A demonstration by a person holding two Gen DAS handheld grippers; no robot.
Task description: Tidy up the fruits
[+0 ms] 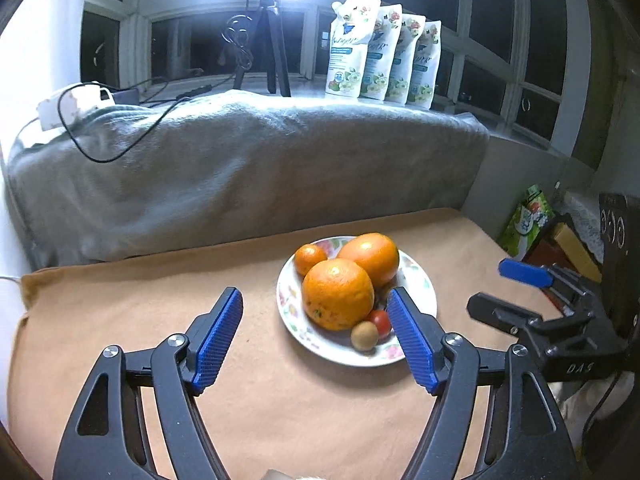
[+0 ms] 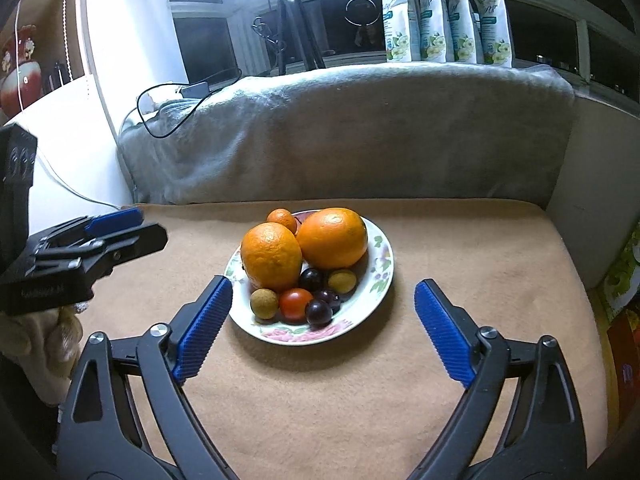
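Fruit sits heaped on the white floral ceramic plate at frame centre; both the left gripper and the right gripper stand spread and empty. Nudging the large orange could roll the small dark plums off.

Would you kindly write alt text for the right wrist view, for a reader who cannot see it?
A floral plate on a tan cloth holds two large oranges, a small tangerine, a red tomato, dark plums and two tan round fruits. The right gripper frames it, open and empty; the left gripper enters at left.
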